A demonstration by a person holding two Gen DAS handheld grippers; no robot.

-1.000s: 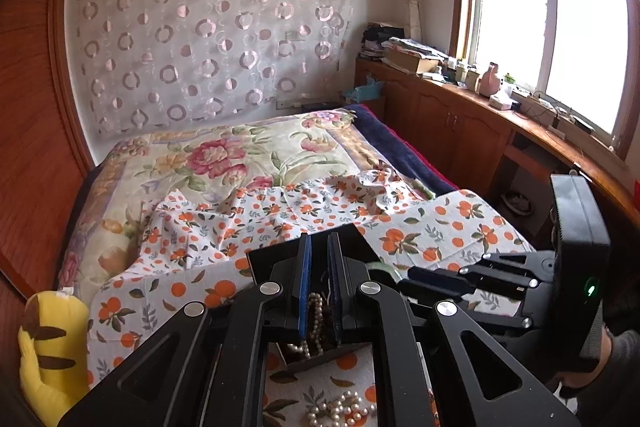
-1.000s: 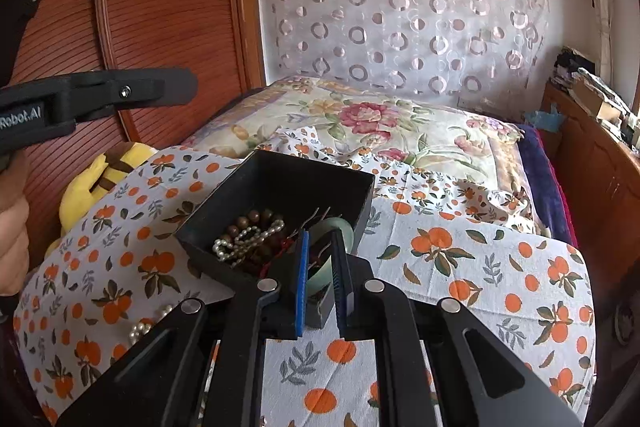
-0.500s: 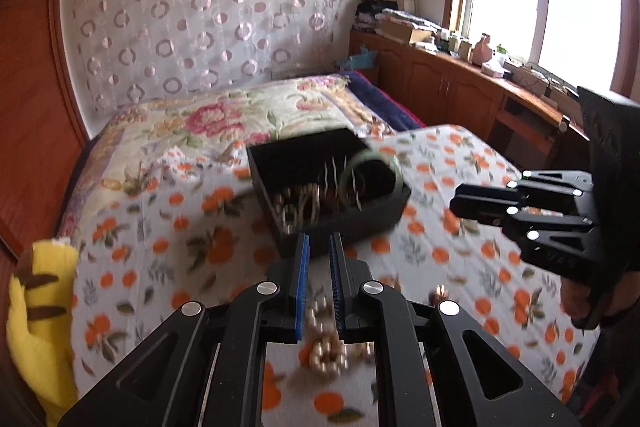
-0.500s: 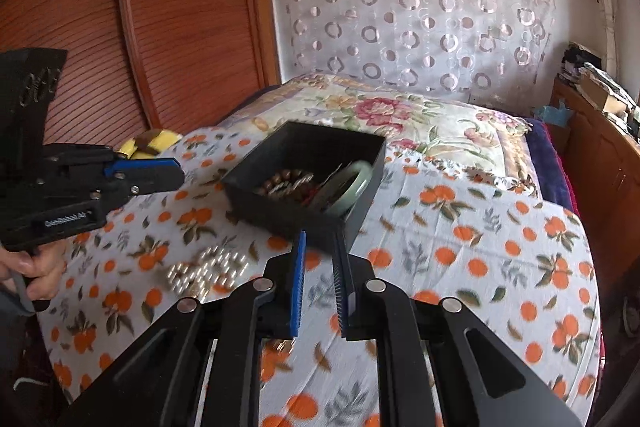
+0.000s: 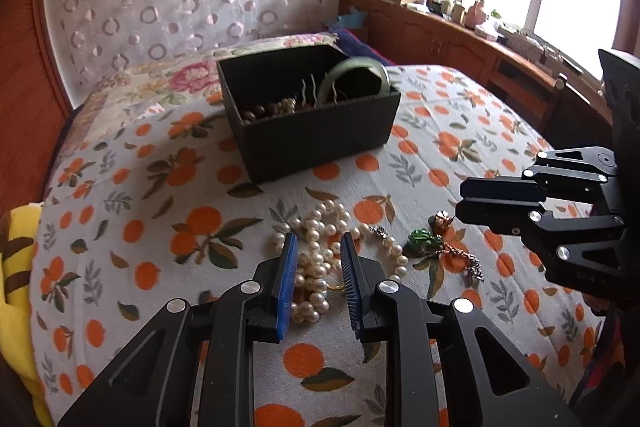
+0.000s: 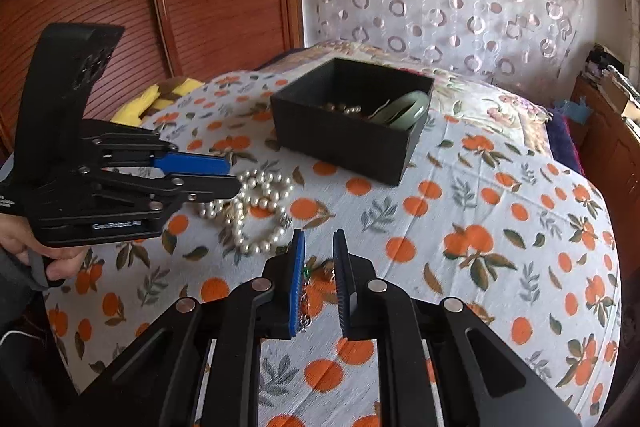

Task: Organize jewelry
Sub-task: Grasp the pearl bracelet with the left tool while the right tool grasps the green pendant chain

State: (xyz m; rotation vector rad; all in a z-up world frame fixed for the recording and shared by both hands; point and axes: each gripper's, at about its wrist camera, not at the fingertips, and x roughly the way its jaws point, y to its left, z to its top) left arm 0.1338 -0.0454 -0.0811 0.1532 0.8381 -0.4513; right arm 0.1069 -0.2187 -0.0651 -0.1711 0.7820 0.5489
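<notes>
**Two grippers over loose jewelry, ready to pick up**

On a bed cloth point(image 5: 120, 195) with orange fruit prints. Black box point(image 5: 320, 139) standing near the far side, already holding brown beads point(image 5: 272, 109), a green bangle point(image 5: 360, 73) and some thin wavy pins point(image 5: 308, 89). More jewelry left out on the cloth, nearer than the box and well apart from it.

Pearls point(image 5: 320, 251) in a loose white heap. Left gripper point(image 5: 318, 281) right over the heap, fingers spread, pearls showing in the gap. Not pinching anything yet, as far as can be told.

Green brooch point(image 5: 422, 239) with a little chain, just beside the pearls. Right gripper point(image 6: 319, 283) low over it, fingers spread too, a bit of green and chain peeking by the left finger. Touching or not: cannot tell.

Step in hand, most likely: reaching down for the next pieces to put in the box.

Next move, a guess: go down a little, close on a thick bunch of pearls, then lift slowly. Floppy string, so some loops likely to hang and drag. Same for the brooch: small and flat, so a low, careful pinch needed, without catching the cloth. Then over to the box and let go inside.
</notes>
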